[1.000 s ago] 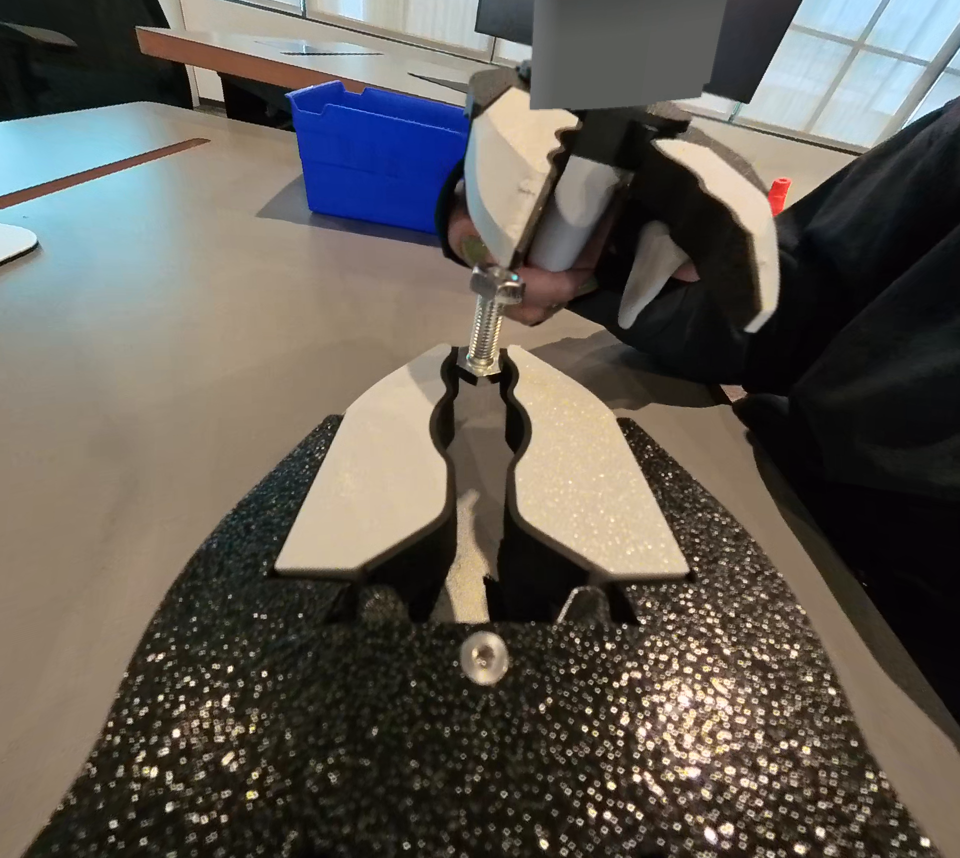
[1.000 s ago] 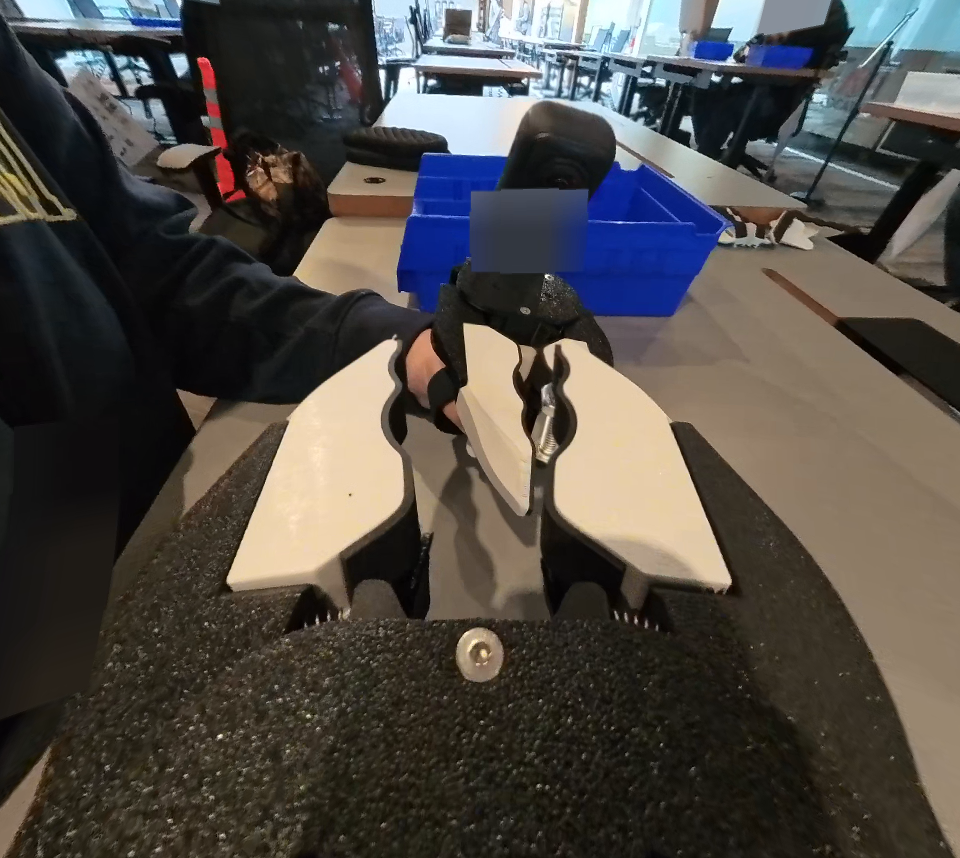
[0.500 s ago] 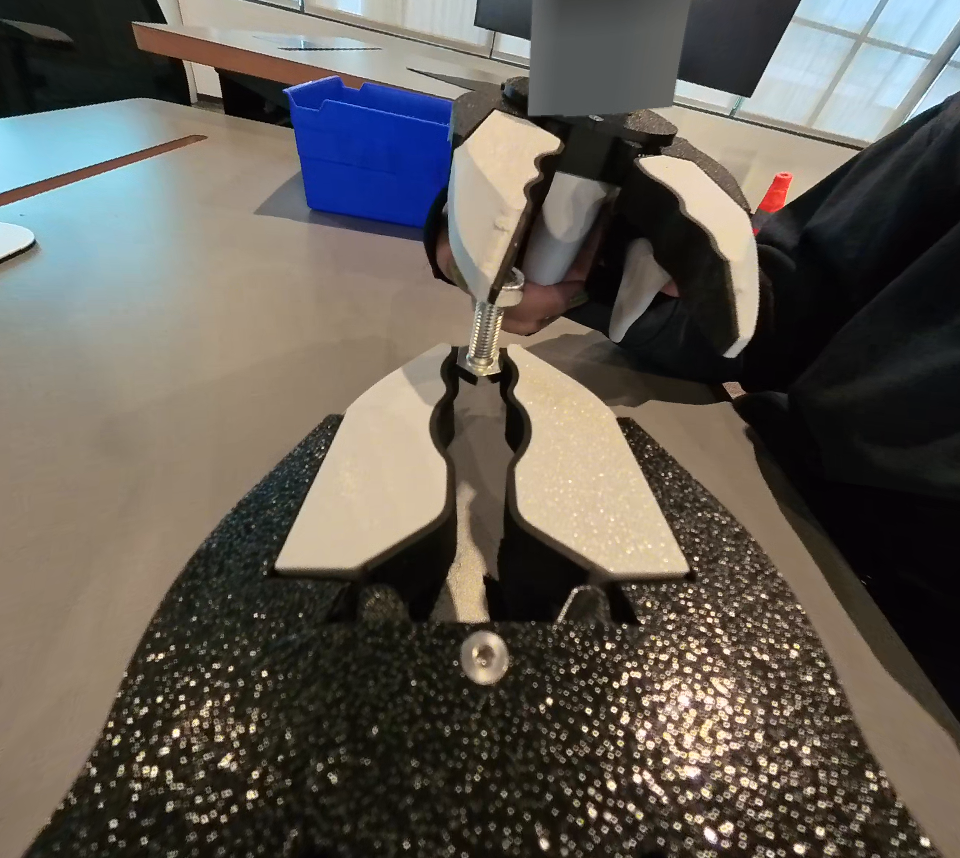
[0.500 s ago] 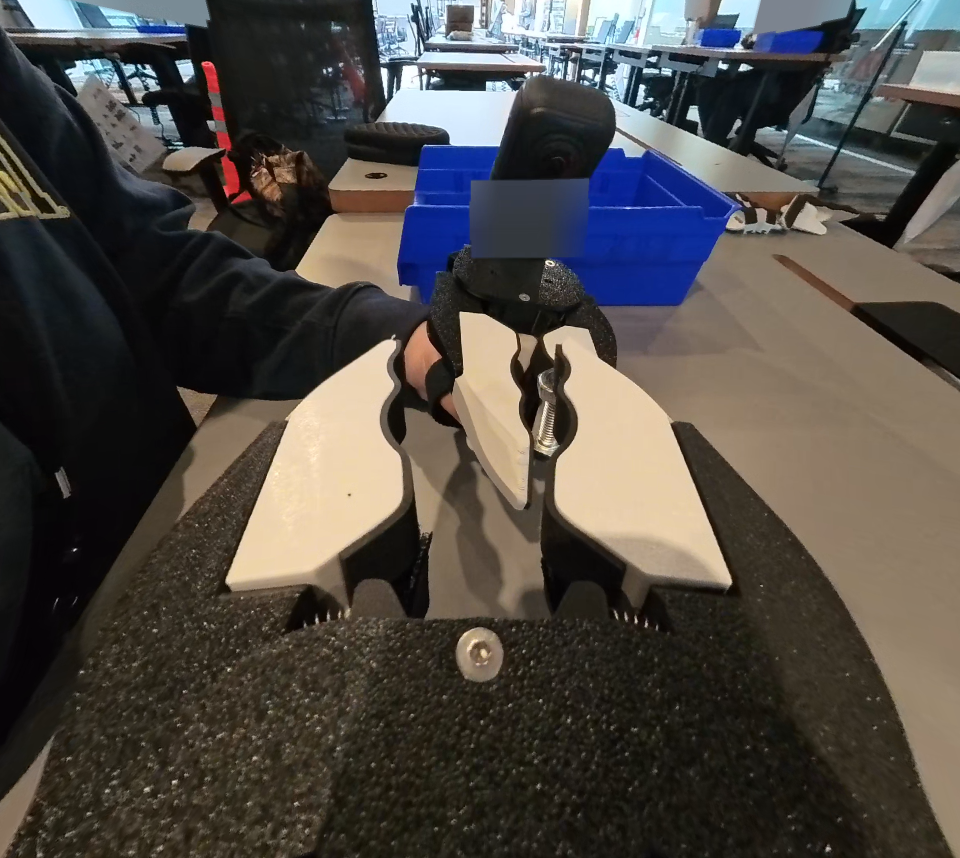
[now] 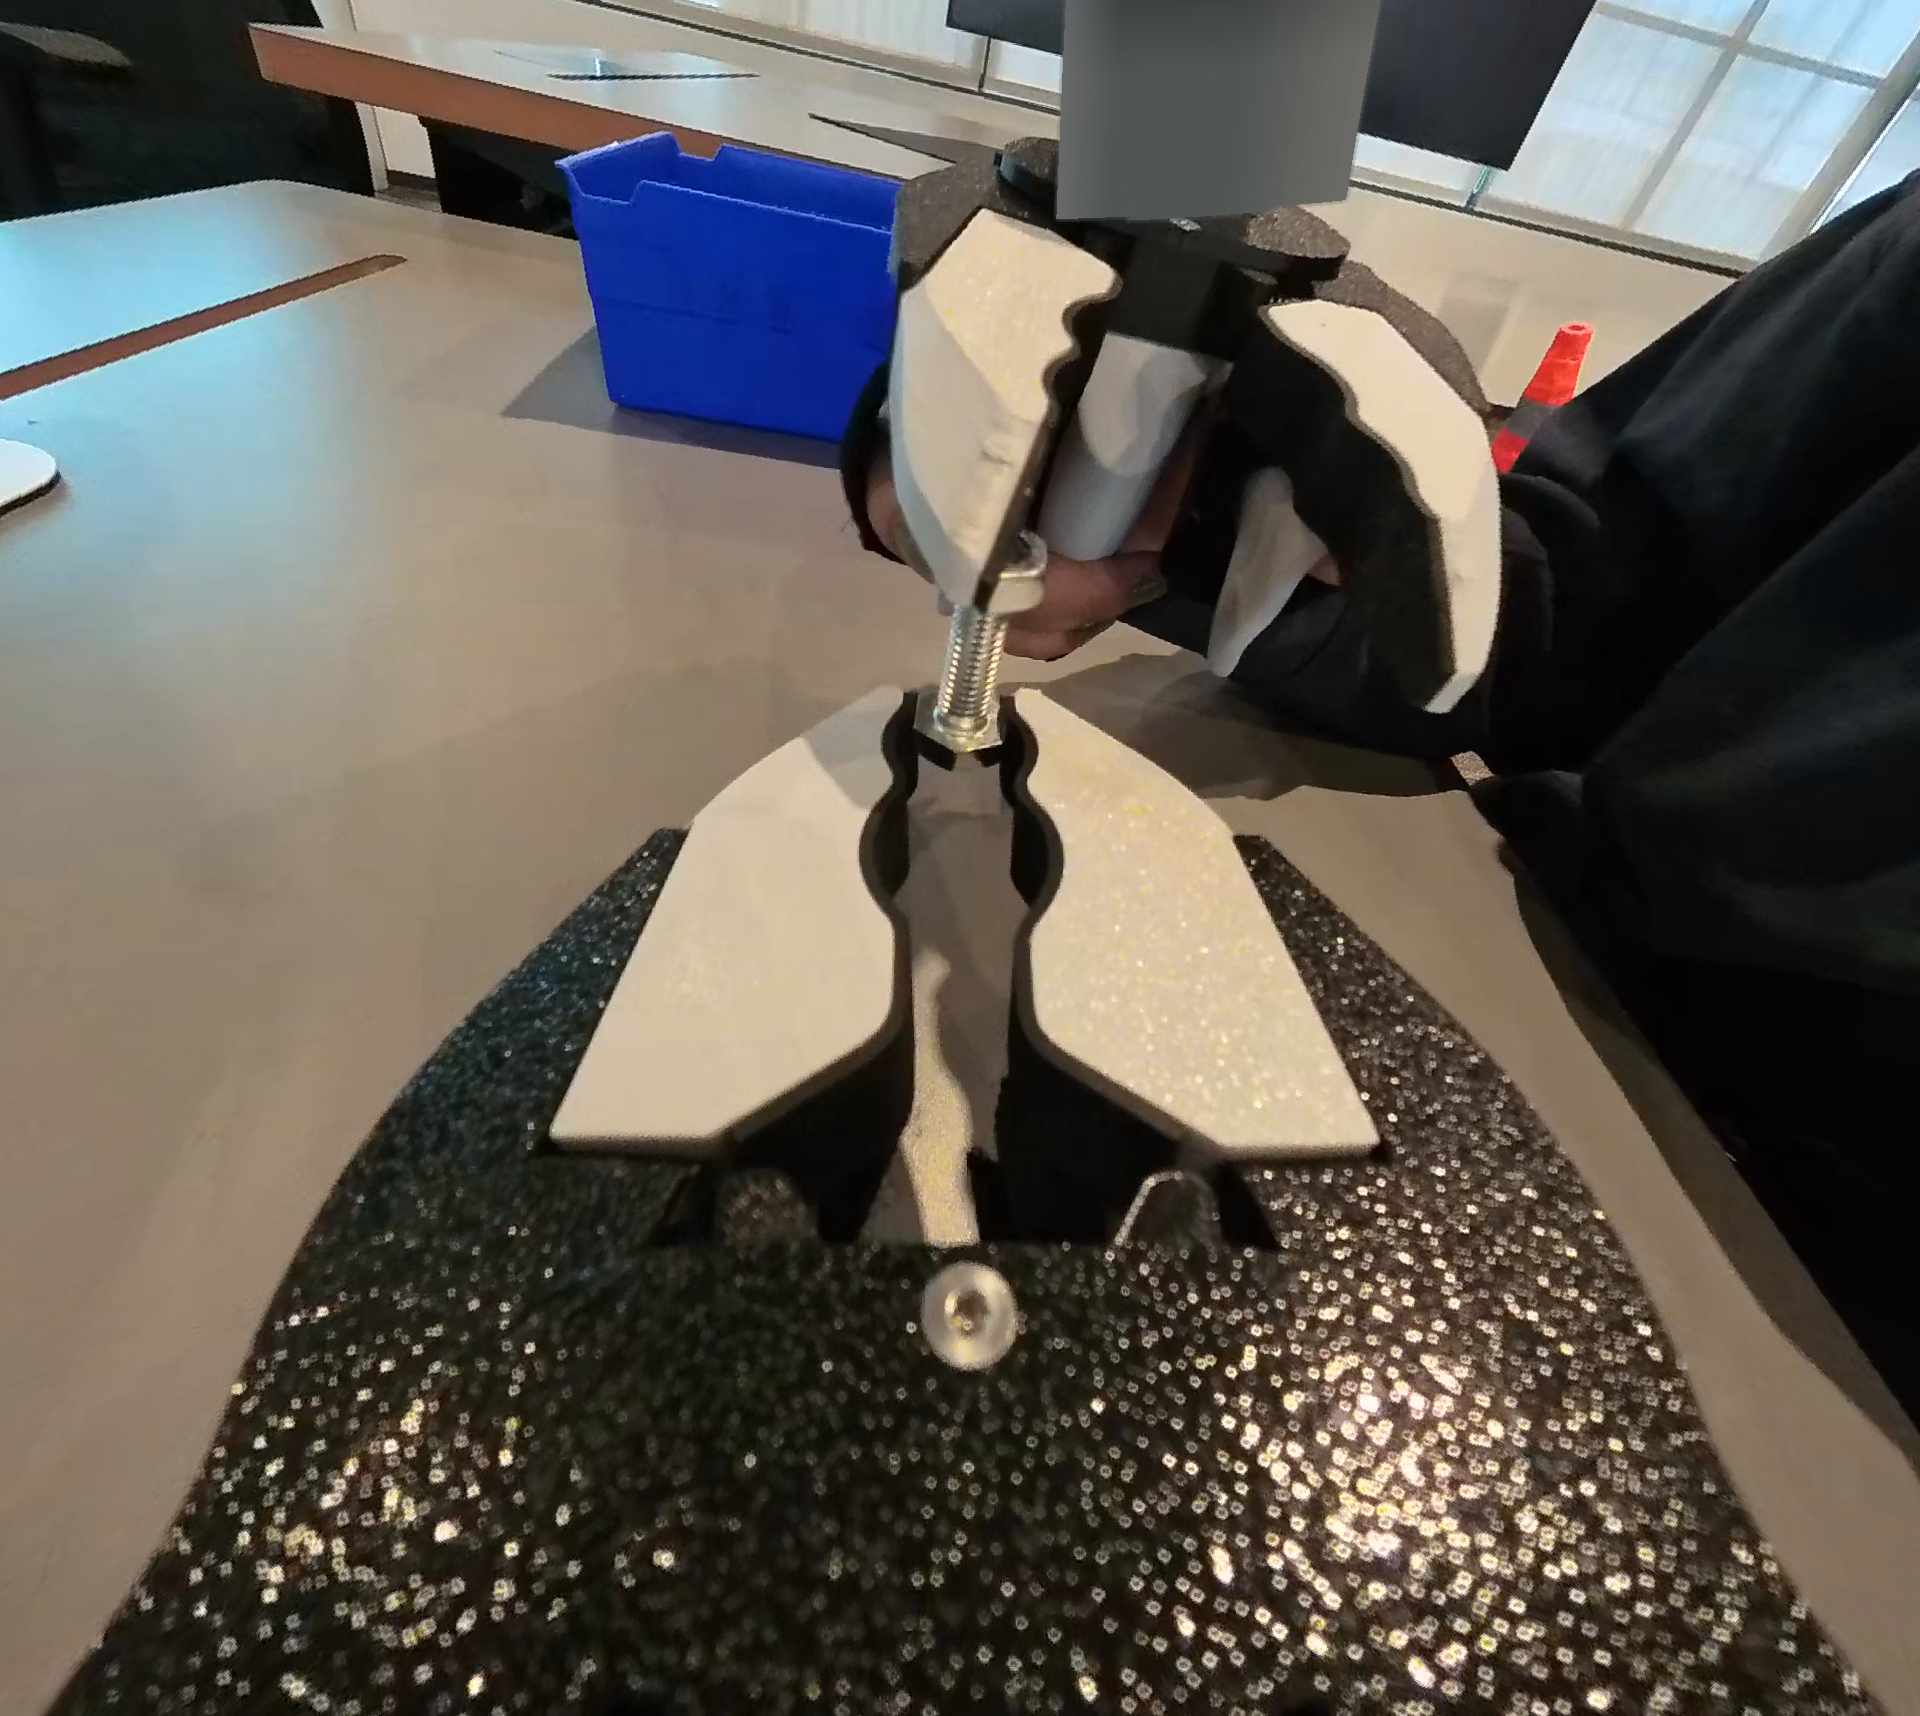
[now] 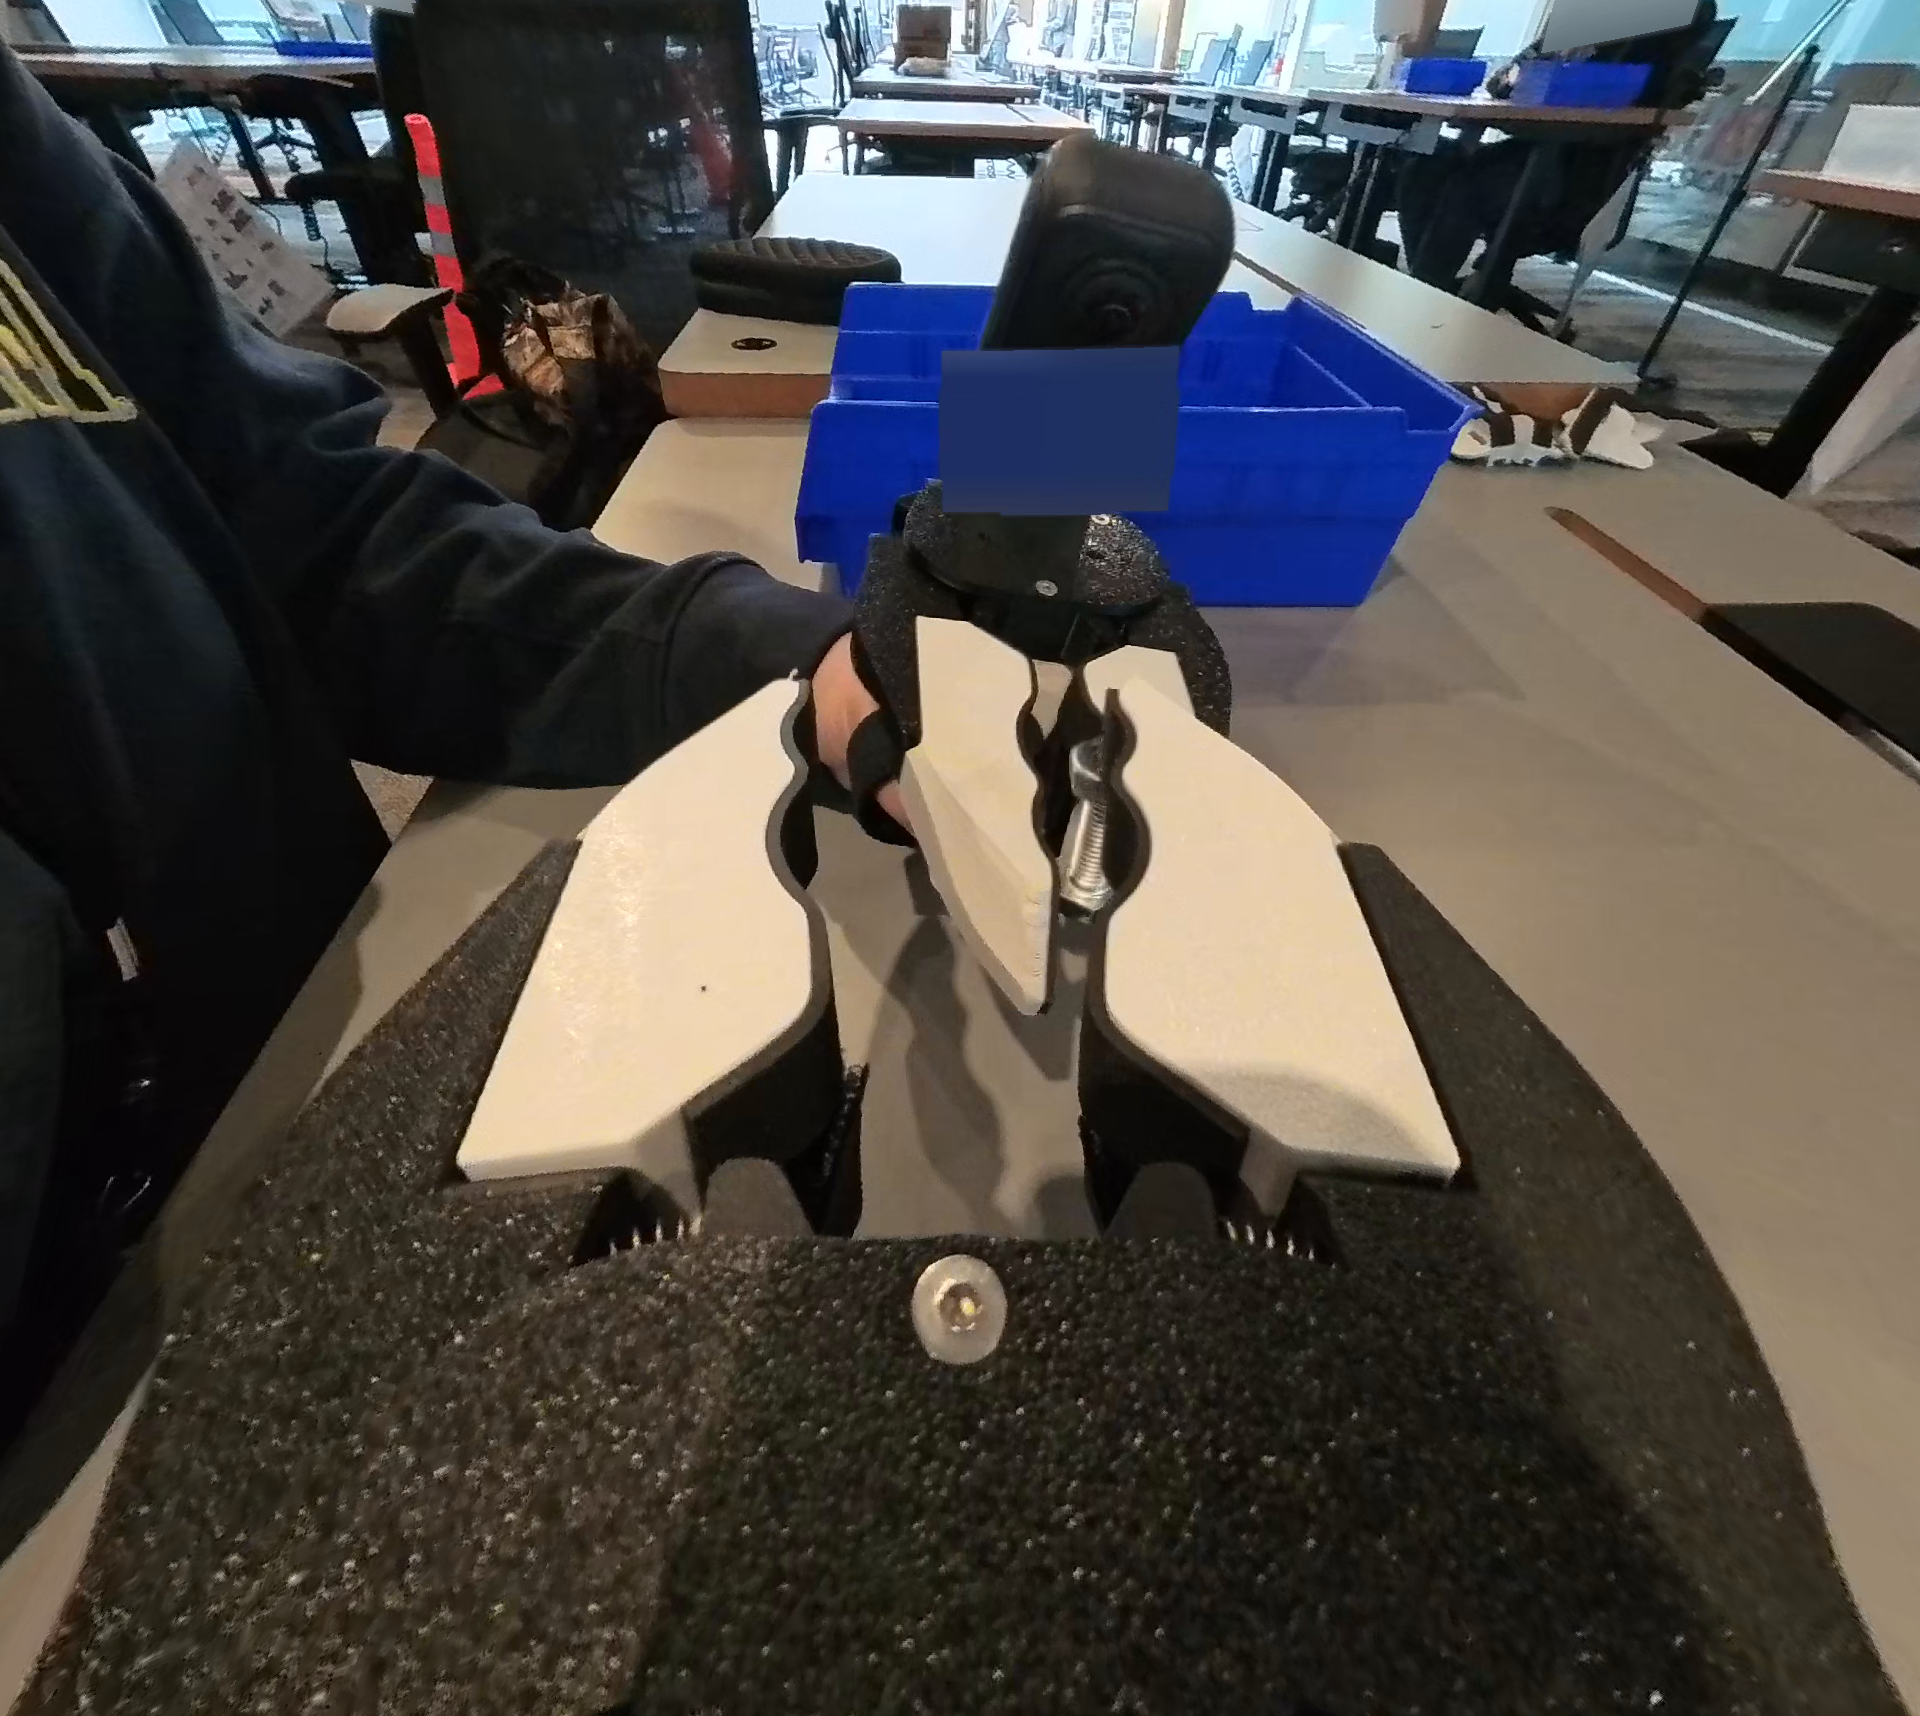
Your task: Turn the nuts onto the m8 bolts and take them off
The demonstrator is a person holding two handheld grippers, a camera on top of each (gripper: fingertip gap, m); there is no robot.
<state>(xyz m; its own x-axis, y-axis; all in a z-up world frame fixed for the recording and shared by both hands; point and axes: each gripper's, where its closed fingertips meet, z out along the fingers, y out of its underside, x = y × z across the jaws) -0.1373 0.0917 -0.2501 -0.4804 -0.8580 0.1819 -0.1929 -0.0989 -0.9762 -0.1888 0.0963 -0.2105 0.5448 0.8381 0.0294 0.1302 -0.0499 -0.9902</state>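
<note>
My left gripper (image 5: pixel 961 716) is shut on a silver hex nut (image 5: pixel 962 737) at its fingertips. An M8 bolt (image 5: pixel 969 653) stands in the nut, thread down and head up, a little above the grey table (image 5: pixel 364 627). My right gripper (image 5: pixel 1210 648) is open, and one finger (image 5: pixel 987 399) rests its edge on the bolt head (image 5: pixel 1023 577). In the right wrist view the right gripper (image 6: pixel 956 700) has its jaws wide apart. The bolt (image 6: pixel 1086 835) lies against its right finger (image 6: pixel 1247 939), and a left finger (image 6: pixel 977 845) sits between the jaws.
A blue bin (image 5: pixel 727 316) stands on the table behind the grippers and also shows in the right wrist view (image 6: pixel 1299 471). A dark-sleeved arm (image 6: pixel 468 627) reaches in from the left. A black chair (image 6: pixel 582 108) and a red cone (image 5: pixel 1548 388) stand beyond the table edge. The grippers' ends are close to 6 cm from one another.
The right gripper has come down so its finger edge covers the bolt head, and it has stayed open. The left gripper still holds the nut, with the bolt in it.
</note>
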